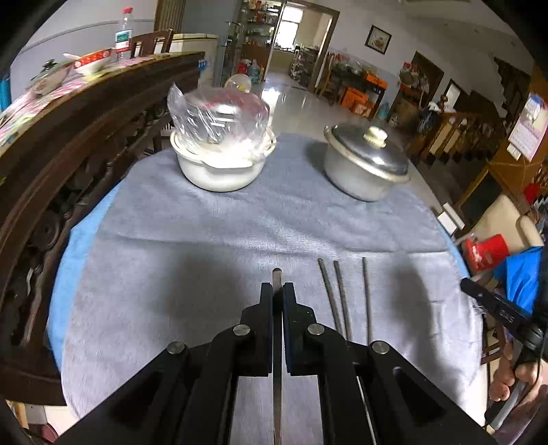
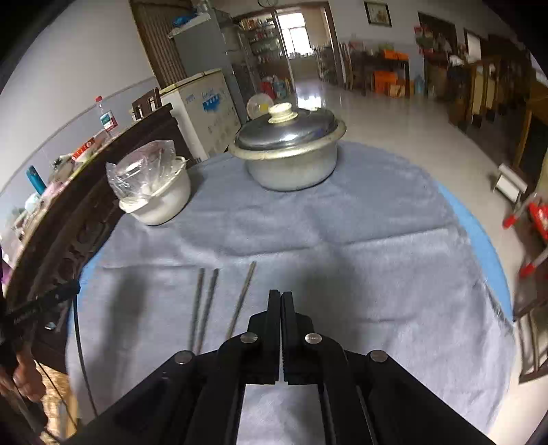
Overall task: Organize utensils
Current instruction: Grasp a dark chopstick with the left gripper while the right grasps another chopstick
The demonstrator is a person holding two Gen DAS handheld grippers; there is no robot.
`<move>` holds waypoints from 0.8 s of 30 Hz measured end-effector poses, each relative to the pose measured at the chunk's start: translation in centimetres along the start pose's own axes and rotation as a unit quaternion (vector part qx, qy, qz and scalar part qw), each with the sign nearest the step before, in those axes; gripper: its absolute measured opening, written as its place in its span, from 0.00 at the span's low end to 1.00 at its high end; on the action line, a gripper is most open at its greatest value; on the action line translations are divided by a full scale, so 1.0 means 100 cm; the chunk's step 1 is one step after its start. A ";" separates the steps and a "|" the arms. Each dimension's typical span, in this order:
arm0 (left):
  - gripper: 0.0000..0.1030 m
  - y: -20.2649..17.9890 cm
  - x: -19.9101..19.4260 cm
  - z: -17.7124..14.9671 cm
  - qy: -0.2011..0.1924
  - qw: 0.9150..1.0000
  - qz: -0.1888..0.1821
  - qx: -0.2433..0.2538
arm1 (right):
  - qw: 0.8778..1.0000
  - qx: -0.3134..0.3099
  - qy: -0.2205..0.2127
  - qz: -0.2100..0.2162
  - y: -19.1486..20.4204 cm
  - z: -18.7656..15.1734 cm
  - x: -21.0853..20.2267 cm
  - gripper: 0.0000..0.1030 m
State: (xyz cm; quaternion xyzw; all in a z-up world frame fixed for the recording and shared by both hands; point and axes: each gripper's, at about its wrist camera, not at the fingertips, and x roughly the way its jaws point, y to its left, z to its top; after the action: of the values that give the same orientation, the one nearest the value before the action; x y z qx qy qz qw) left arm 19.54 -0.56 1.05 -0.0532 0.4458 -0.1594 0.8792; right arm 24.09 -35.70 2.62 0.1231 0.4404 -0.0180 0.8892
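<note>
The left gripper is pinching one metal chopstick between its nearly closed fingers, the tip of the stick poking out just past the fingertips; three more chopsticks are lying flat on the grey cloth just to the right of those tongs, two close together and the third a little apart; in the right wrist view the same three chopsticks are lying just left of the right gripper, whose fingers are pressing together with nothing between them. Well ahead of the left tongs a white bowl is sitting with a crinkled clear plastic bag in it; ahead and to the right a lidded metal pot is standing on the cloth, apart from the bowl; from the right tongs the pot is lying straight ahead and the bowl ahead-left. A bottle with a green label is standing on the dark wooden sideboard far left; its print is too small to read, as is the red-and-white box off to the right.
</note>
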 end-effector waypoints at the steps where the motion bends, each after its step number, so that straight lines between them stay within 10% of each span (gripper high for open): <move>1: 0.05 -0.001 -0.006 -0.001 -0.006 1.000 -0.002 0.001 | 1.000 0.008 0.008 0.012 0.003 0.004 0.005 0.04; 5: 0.05 -0.003 -0.023 -0.007 -0.020 1.000 -0.008 0.003 | 0.996 0.024 0.087 0.025 0.017 0.023 0.064 0.38; 15: 0.05 -0.017 -0.041 -0.017 -0.070 0.996 -0.011 0.055 | 0.971 -0.023 0.228 -0.063 0.045 0.052 0.185 0.22; 24: 0.05 -0.015 -0.046 -0.017 -0.094 0.994 -0.019 0.053 | 0.964 -0.041 0.246 -0.093 0.057 0.052 0.211 0.18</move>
State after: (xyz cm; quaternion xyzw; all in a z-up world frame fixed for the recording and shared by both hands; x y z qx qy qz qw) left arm 15.30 -0.36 3.93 -0.0295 0.3507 -0.1939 0.9157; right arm 41.86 -29.77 -9.77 0.0459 0.6556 -0.0515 0.7519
